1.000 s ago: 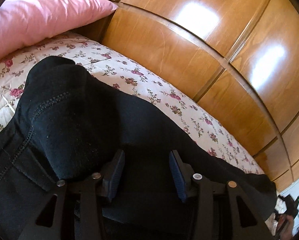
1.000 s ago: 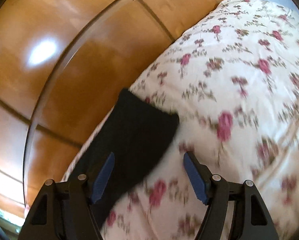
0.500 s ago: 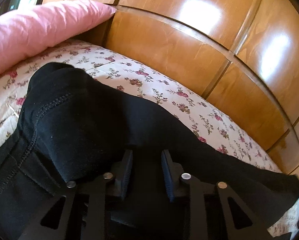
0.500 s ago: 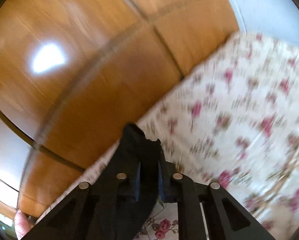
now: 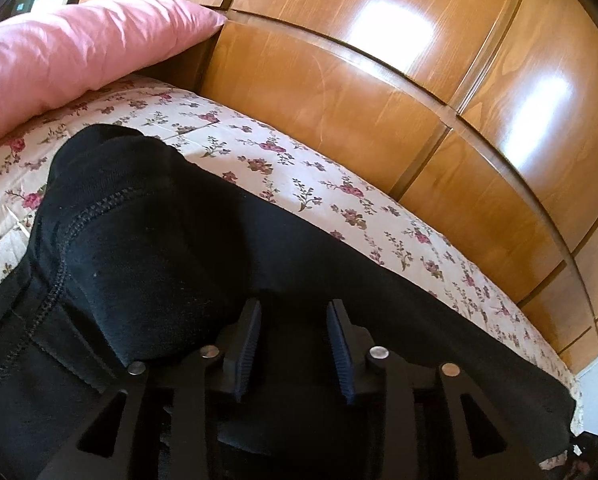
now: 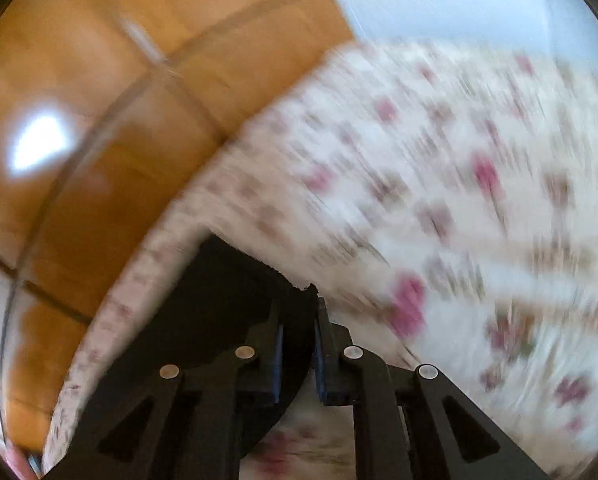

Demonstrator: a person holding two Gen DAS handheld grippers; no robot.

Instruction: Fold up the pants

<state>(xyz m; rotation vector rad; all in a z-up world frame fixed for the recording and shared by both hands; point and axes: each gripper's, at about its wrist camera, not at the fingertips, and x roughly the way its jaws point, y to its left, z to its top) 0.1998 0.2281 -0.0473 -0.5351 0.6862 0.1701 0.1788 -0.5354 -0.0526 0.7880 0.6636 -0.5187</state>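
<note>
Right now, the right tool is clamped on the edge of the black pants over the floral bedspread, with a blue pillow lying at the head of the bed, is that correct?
Nearly: the pillow is pink, not blue, as the left wrist view shows. The rest holds: the right tool is clamped on the edge of the black pants over the floral bedspread.

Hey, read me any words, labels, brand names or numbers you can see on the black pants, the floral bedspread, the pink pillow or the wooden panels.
None: no readable text anywhere.
Black fabric pants: plain, only stitched seams, no tag in view.
Cream floral bedspread: flower print only.
Pink pillow: plain.
Glossy wooden wall panels: bare, only light reflections.
Right wrist view: motion-blurred; nothing legible there.
</note>
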